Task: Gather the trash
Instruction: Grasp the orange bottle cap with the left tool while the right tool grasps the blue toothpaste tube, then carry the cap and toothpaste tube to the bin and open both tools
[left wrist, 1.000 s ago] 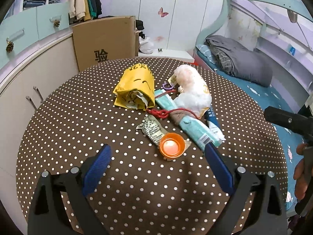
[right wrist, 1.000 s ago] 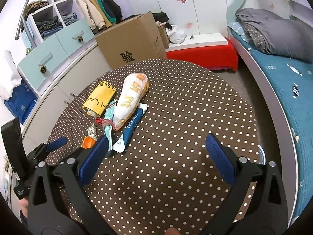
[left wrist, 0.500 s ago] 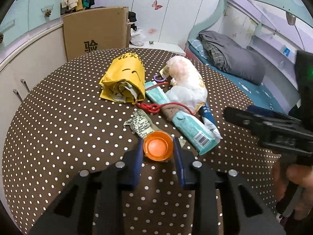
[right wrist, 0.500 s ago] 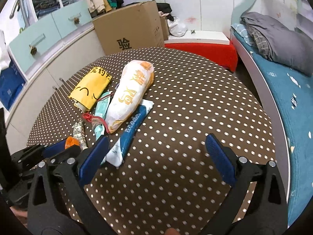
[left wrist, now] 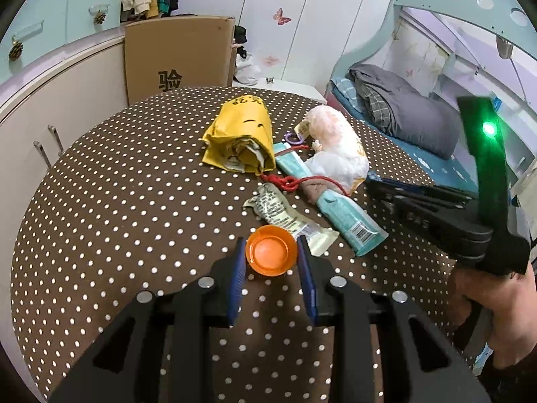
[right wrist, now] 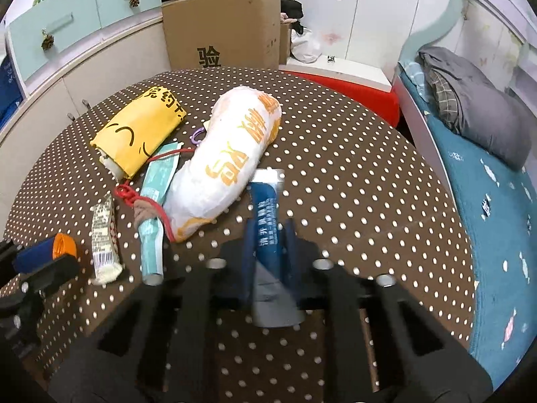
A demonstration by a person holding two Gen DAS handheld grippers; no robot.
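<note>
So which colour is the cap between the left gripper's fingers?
Orange cap, clearest in the left wrist view.

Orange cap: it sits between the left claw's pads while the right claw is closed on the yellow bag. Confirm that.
Not quite. The left claw does hold the orange cap, but the right claw has just closed on the blue wrapper, as the right wrist view shows; the yellow bag lies untouched.

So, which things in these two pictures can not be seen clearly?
- Right wrist view: the near end of the blue wrapper is blurred between the right gripper fingers.
- Left wrist view: the same wrapper is hidden behind the white bag and the right gripper.
- Left wrist view: the grey wrapper passes under the orange cap held by the left gripper.
</note>
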